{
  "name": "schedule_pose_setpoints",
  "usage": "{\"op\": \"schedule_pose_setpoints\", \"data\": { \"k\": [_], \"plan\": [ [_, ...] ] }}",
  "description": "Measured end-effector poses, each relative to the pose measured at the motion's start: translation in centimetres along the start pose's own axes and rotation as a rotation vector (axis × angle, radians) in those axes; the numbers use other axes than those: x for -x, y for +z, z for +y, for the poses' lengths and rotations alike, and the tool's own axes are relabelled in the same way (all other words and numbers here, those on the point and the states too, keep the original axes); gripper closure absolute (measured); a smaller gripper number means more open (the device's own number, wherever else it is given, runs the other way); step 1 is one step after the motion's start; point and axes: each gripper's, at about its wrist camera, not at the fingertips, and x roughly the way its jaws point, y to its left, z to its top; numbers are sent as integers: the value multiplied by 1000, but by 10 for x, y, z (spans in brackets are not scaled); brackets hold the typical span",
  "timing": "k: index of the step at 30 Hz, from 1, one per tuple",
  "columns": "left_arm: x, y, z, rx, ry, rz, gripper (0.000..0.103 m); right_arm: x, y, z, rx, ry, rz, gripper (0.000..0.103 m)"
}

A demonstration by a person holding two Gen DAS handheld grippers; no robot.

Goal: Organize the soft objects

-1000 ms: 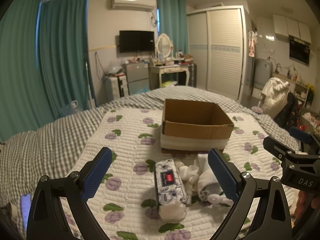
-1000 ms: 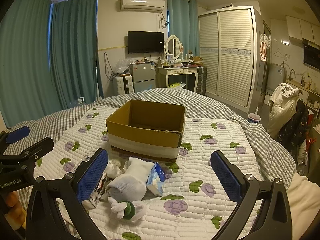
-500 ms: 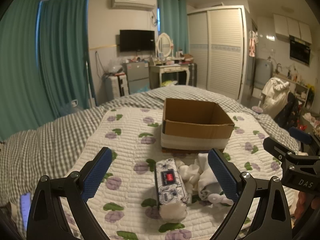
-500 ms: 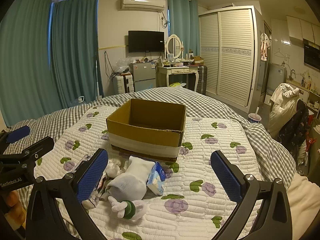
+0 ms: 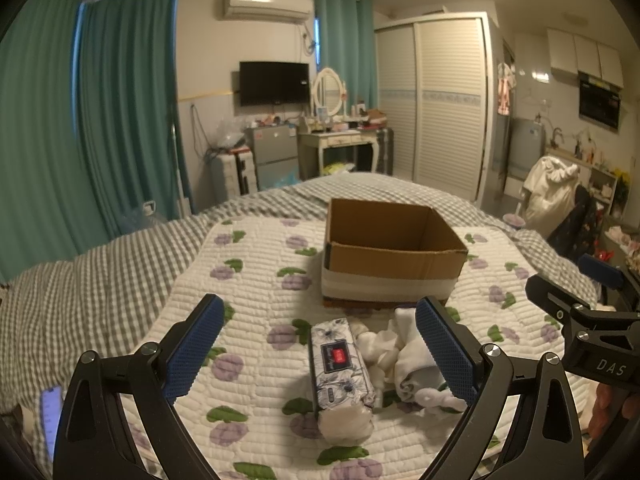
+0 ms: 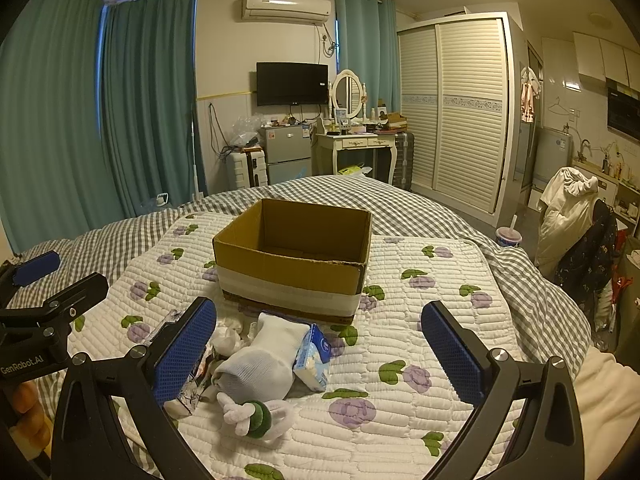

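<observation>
Holding both grippers wide open and empty, I have my left gripper [image 5: 318,344] above the tissue pack [image 5: 340,364] and my right gripper [image 6: 320,350] above the sock [image 6: 262,362], near the cardboard box [image 6: 294,258].

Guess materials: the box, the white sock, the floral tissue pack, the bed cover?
Box: corrugated cardboard, matte brown, ragged cut rim, with a pale band that looks like tape.
White sock: knit fabric, ribbed and slouching.
Floral tissue pack: probably thin glossy plastic film, with slight sheen and soft tissue bulging at one end.
Bed cover: quilted cloth, matte, stitched in puffy rows.
</observation>
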Motion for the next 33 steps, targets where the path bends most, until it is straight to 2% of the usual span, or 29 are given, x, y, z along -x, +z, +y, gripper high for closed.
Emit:
{"op": "schedule_pose_setpoints", "data": {
  "k": [16, 19, 28, 33],
  "plan": [
    [12, 4, 2, -7, 4, -20, 5, 20, 6, 4, 24, -8, -5, 0],
    [4, -5, 3, -2, 8, 19, 5, 18, -2, 7, 37, 0, 23, 0],
    [-47, -62, -7, 1, -55, 217, 6, -20, -53, 13, 66, 21, 185, 0],
    [-71, -79, -13, -17, -64, 270, 7, -39, -71, 16, 71, 36, 246, 0]
  ]
}}
